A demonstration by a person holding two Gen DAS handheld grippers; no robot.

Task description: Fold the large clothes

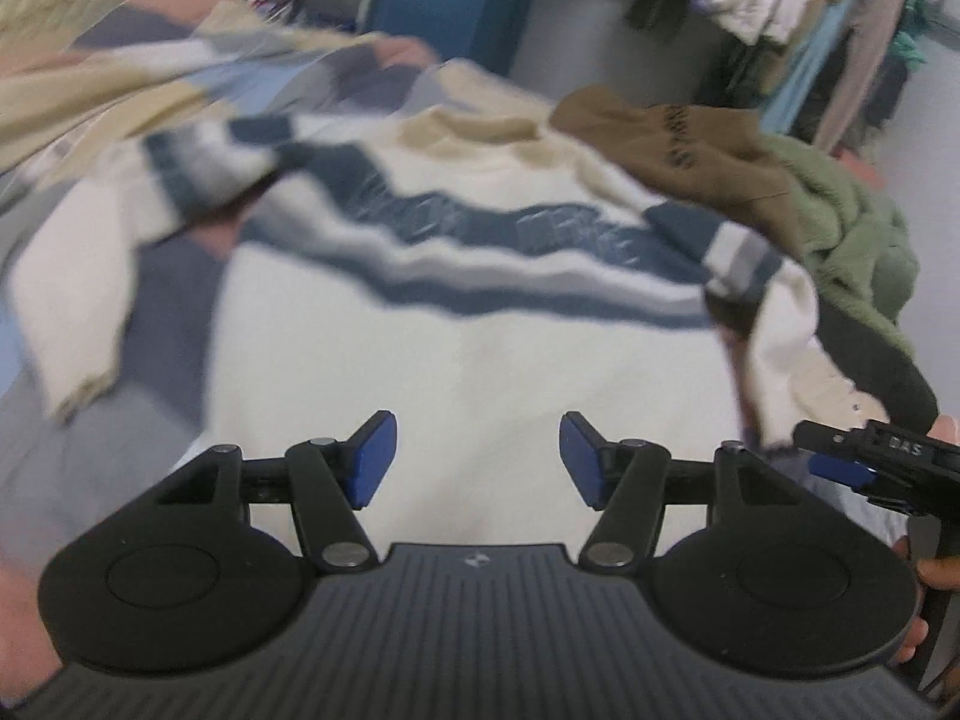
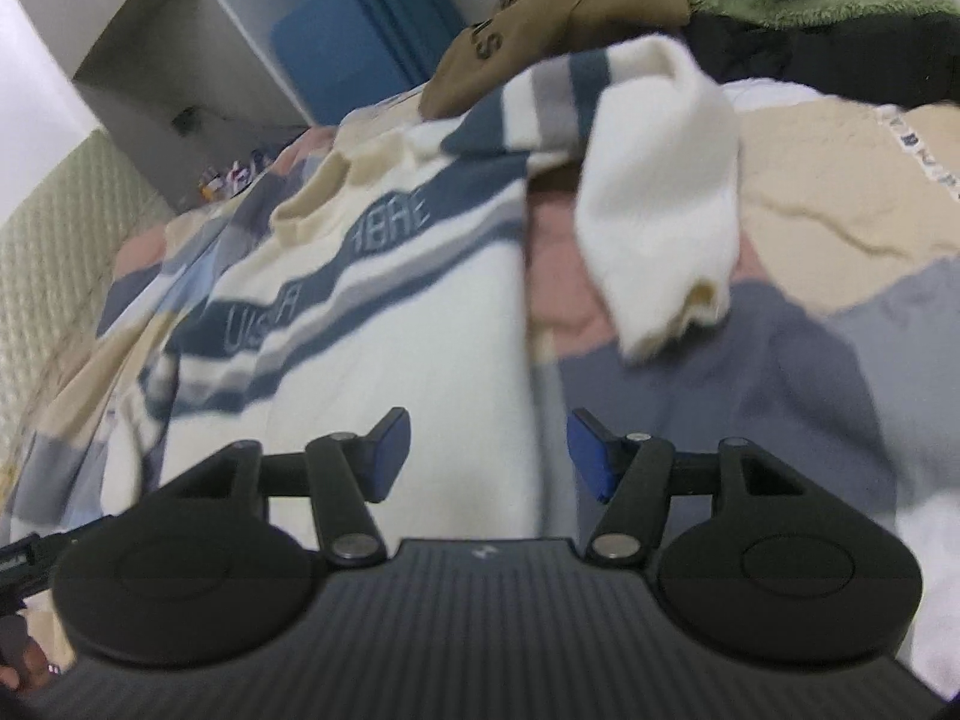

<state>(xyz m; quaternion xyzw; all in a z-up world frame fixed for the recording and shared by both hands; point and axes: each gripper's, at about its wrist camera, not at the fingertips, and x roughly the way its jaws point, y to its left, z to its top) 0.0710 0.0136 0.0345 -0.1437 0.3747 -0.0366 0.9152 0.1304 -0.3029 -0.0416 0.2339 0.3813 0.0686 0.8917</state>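
Both wrist cameras look down, close over the same sweater [image 1: 480, 348].

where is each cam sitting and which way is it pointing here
Left wrist: sits on the left gripper, angled down over the cream sweater on the patchwork bedspread; its open, empty jaws show, with the right gripper and a hand at the right edge.
Right wrist: sits on the right gripper, angled down at the sweater's side edge and its right sleeve; its open, empty jaws show.
Shared: the sweater, bedspread, brown garment and green fleece.
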